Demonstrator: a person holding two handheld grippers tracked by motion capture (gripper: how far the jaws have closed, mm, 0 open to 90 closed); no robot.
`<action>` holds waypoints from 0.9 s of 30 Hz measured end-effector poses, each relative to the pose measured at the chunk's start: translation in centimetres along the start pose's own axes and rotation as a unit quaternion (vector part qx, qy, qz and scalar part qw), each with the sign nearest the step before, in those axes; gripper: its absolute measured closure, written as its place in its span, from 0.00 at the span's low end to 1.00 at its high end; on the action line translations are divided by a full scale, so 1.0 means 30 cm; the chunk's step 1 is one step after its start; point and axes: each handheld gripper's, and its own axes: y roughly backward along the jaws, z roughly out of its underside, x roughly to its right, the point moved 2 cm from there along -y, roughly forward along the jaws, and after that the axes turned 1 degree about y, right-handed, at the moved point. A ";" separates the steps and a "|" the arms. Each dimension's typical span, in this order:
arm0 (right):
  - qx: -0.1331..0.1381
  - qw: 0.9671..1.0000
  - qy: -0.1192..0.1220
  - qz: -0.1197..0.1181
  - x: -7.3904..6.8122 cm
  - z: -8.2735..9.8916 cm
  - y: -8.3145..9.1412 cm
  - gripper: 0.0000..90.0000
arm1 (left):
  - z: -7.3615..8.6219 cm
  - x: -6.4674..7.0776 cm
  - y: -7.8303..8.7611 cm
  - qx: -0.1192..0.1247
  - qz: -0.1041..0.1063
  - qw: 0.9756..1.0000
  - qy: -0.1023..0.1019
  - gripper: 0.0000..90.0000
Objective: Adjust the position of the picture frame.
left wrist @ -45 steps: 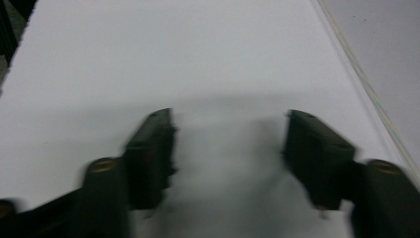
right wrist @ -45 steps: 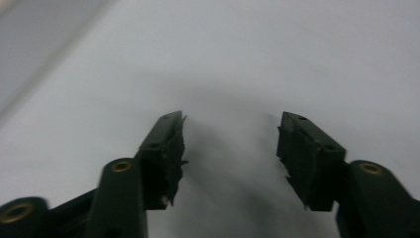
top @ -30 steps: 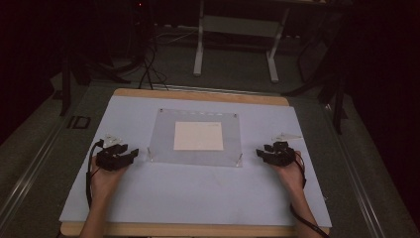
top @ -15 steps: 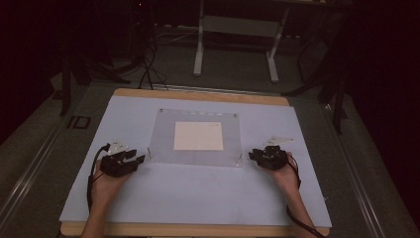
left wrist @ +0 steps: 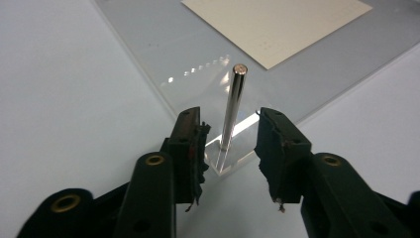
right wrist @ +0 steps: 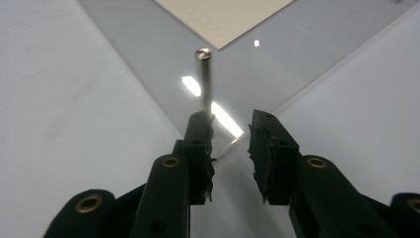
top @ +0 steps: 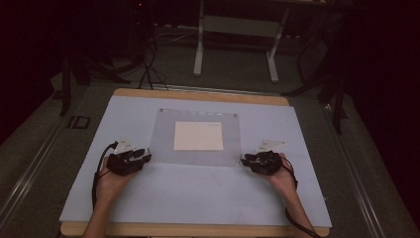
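The worktop is a long rectangle with a pale wooden edge, covered by a smooth, matt, light blue-grey sheet. On the middle of it lies a clear, glossy plastic plate, rectangular, its long axis running across the worktop; light glints off its surface in both gripper views. Under or on the plate sits a cream paper square carrying faint small print that is too fine to read.

At each near corner of the plate a thin polished metal pin stands upright, its long axis vertical and its flat round end pointing up. The left pin rises from the plate's near left corner, and the right pin rises from the near right corner.

The left hand-held gripper, black with worn rubbery pads, points at the left corner; its jaws have just been closing and stand apart, the left pin between them with a gap on either side. The right hand-held gripper points at the right corner; its jaws have just been opening and stand apart, the right pin just beyond its left fingertip; I cannot tell whether that tip touches the pin
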 end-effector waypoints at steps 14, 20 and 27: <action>-0.006 1.000 0.017 0.006 -0.039 -0.024 -0.080 0.88 | -0.013 0.005 -0.085 -0.019 0.006 1.000 -0.017 0.86; -0.002 1.000 0.005 0.007 -0.038 -0.030 -0.094 0.94 | -0.010 0.001 -0.095 -0.026 0.003 0.999 -0.022 0.92; -0.004 1.000 0.004 0.013 -0.040 -0.032 -0.095 0.94 | -0.007 -0.001 -0.097 -0.022 0.009 0.999 -0.037 0.94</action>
